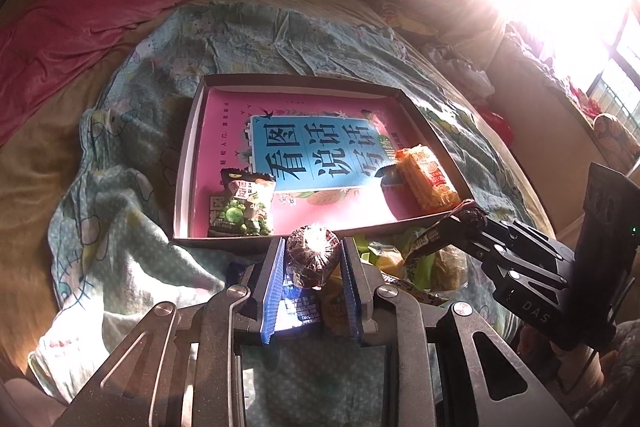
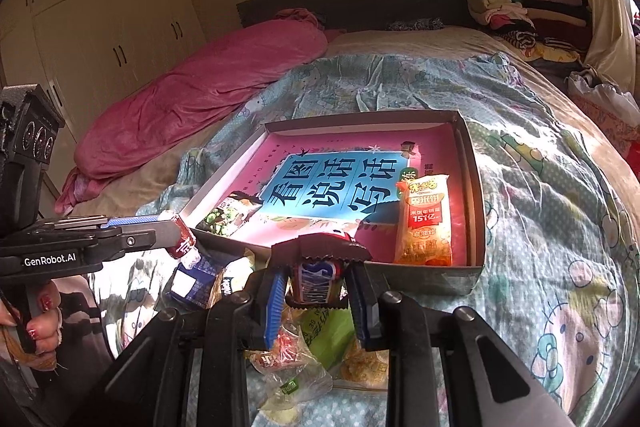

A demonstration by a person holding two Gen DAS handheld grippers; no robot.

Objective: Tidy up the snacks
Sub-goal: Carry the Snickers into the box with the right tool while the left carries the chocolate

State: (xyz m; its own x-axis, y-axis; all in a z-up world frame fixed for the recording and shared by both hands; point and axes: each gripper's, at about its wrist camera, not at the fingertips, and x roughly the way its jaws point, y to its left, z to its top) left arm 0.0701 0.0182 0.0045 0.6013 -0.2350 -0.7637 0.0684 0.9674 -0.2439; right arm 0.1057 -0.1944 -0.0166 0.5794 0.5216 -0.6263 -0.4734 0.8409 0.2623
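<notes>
Here, dark round clear-wrapped snack (image 1: pixel 313 254)

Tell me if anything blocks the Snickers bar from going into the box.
Nothing visible does. The right tool holds the Snickers bar just short of the box's near wall, and the pink floor beyond it, between the two packets, is bare.

Both fisheye views look steeply down along their own fingers, close above the near edge of the shallow cardboard box with a pink printed floor (image 1: pixel 188 163) (image 2: pixel 478 187) on the patterned light-blue quilt (image 1: pixel 120 187) (image 2: pixel 540 227). They share box, quilt and each other's gripper.
</notes>
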